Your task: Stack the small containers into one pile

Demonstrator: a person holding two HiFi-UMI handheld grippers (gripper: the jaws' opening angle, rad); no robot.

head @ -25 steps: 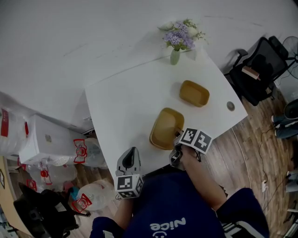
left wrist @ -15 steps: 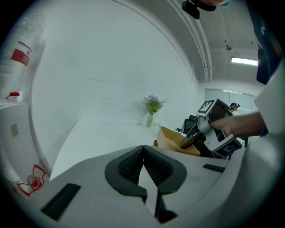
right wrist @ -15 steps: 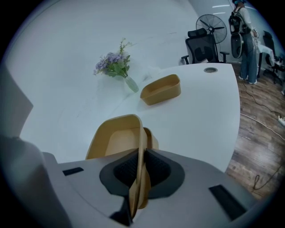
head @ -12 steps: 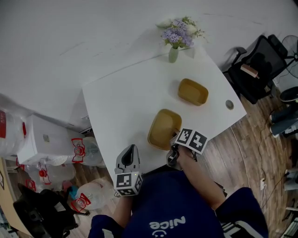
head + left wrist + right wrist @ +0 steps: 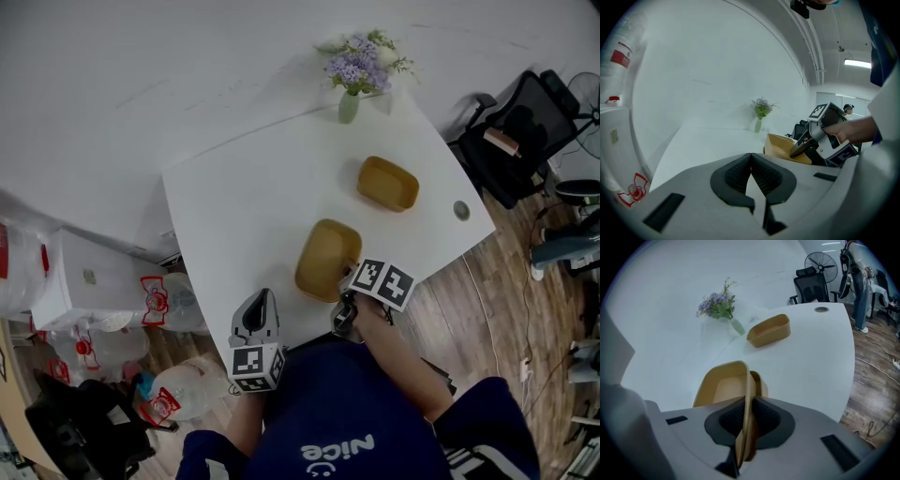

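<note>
Tan container [image 5: 723,389] between right tongs [image 5: 747,414]

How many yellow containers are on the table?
2: the near container, clamped in the right gripper, and the far container by the vase. Another could be nested unseen.

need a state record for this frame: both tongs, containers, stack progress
left tongs: shut, empty, by the front edge of the table
right tongs: shut on the wall of the near container
near container: tan, open side up, near the table's front edge
far container: tan, open side up, alone on the table, apart from the near one
vase: purple flowers, back corner, clear of both containers
stack: not yet made, the two containers are separate
</note>
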